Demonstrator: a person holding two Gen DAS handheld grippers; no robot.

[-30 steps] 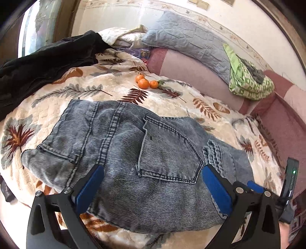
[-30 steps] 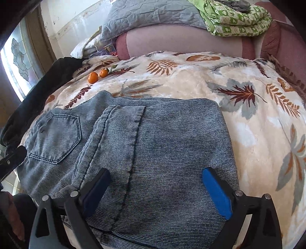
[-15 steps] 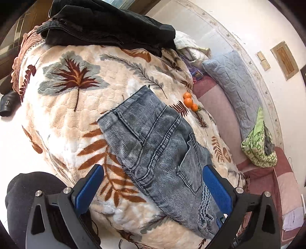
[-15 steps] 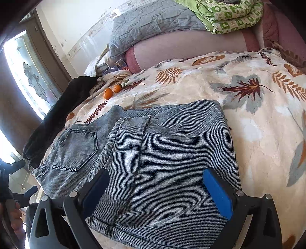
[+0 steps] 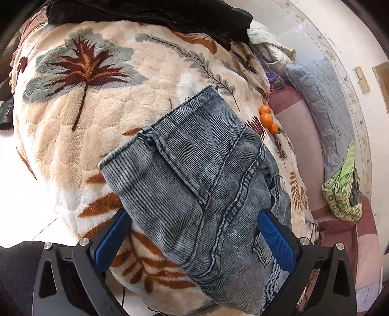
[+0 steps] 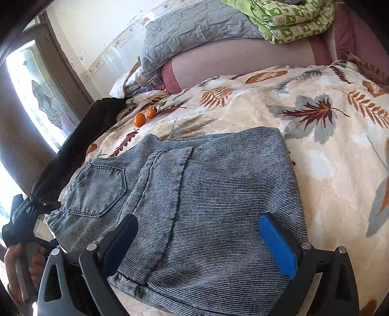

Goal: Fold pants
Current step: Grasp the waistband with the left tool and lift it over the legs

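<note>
1. Left gripper (image 5: 194,240): we record its jaws spread wide, nothing between the blue pads (image 5: 276,239). It hovers over the waistband end of the pants; whether the pads touch the cloth we cannot tell.

2. Right gripper (image 6: 198,243): we record its jaws likewise wide apart and empty, the blue pads (image 6: 277,245) framing the folded leg end. Contact with the denim we cannot confirm.

3. Pants (image 6: 194,194): grey-blue washed denim, folded into a compact rectangle, lying flat directly ahead of and beneath both tools. From the right gripper, a back pocket (image 6: 98,189) sits ahead-left and a turned-over leg panel runs down the middle. From the left gripper, the raw waistband edge lies ahead-left and double-stitched seams run between the pads.

4. Hand (image 6: 14,269): at the far left of the right gripper's view, we note a person's hand gripping the handle of the other tool.

5. Blanket (image 5: 80,136): cream plush with brown and grey leaf print, under the pants and spreading beyond them on all sides.

6. Oranges (image 6: 144,116): small fruits on the blanket, beyond the pants, ahead-left of the right gripper, apart from the denim.

7. Black garment (image 5: 155,12): heaped at the blanket's far edge, ahead of the left gripper.

8. Grey quilted pillow (image 6: 194,31) and green patterned bedding (image 6: 291,17): farthest, on a pink bolster (image 6: 243,60) by the wall.
</note>
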